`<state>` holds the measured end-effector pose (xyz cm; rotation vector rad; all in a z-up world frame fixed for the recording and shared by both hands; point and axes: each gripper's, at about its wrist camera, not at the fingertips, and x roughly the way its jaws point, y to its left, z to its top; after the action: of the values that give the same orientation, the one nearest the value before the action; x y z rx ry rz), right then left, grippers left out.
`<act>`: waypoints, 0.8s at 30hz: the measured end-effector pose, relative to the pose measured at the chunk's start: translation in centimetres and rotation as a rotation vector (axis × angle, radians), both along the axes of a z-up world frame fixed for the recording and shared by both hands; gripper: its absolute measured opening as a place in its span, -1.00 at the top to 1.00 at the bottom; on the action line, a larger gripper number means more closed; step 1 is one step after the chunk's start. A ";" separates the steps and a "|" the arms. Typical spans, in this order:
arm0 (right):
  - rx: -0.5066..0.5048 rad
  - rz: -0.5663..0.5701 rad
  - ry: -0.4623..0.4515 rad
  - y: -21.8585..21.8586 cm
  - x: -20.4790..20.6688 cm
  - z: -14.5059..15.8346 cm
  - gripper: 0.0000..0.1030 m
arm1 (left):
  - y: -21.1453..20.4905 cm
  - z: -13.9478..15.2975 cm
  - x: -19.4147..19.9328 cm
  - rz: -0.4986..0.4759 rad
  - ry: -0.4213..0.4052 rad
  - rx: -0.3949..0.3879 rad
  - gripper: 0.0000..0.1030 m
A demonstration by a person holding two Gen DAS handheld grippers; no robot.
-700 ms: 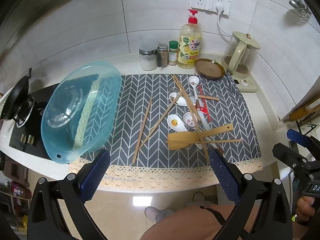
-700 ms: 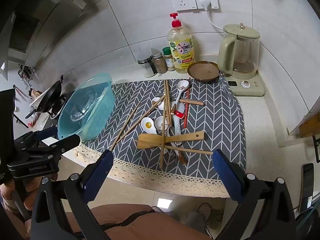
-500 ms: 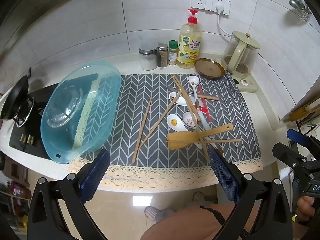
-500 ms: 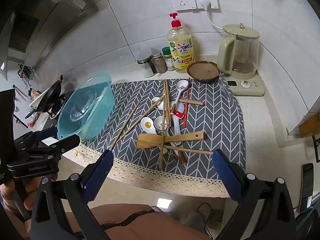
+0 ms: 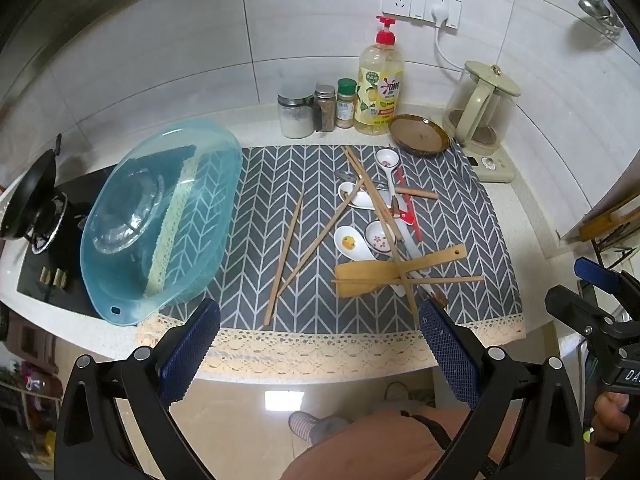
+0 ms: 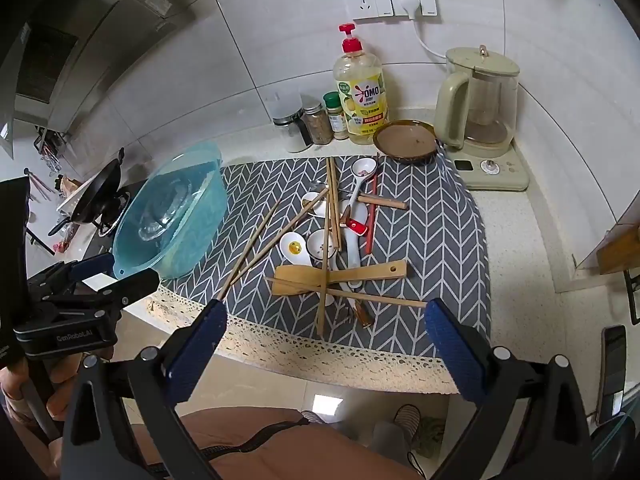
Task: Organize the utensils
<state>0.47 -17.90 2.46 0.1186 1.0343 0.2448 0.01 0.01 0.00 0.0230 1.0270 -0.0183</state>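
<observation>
**Utensil heap mid-mat, both claws wide apart & off the counter**

Utensils sit in a loose pile on the grey chevron mat (image 5: 256,184), right of centre. Wooden spatula (image 5: 384,270) lies roughly crosswise to the view, blade to the left, handle w/ hole pointing right & slightly away. One long chopstick (image 5: 408,280) lies flat across it, same crosswise axis. Two more chopsticks (image 5: 286,254) run near-to-far, leaning right at the far end, left of the pile. White spoons (image 5: 352,242) sit bowl-up in the middle; red-handled utensil (image 5: 408,208) runs near-to-far at the pile's right side. Blue plastic basin (image 5: 160,216) sits at the mat's left end, partly on it.

Left gripper (image 5: 320,344) is tilted down, fingers spread wide, nothing between them; pile is ahead & beyond the tips, apart from them, closer to the right finger. Right gripper (image 6: 326,350) likewise spread wide, empty; spatula & crossed chopsticks lie just beyond its tips, between the two fingers' lines, not touching.
</observation>
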 end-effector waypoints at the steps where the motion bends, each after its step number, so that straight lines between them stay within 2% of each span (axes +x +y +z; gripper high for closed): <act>1: 0.000 0.000 0.000 -0.1 0.0 0.0 -0.86 | 0.0 0.0 0.0 0.000 0.000 0.000 -0.92; 24: -0.003 0.000 -0.001 0.0 0.1 -0.1 -0.86 | 0.0 -0.7 -0.4 -0.001 0.000 0.004 -0.92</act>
<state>0.56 -17.89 2.41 0.1154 1.0336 0.2430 -0.36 0.04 -0.74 0.0271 1.0274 -0.0167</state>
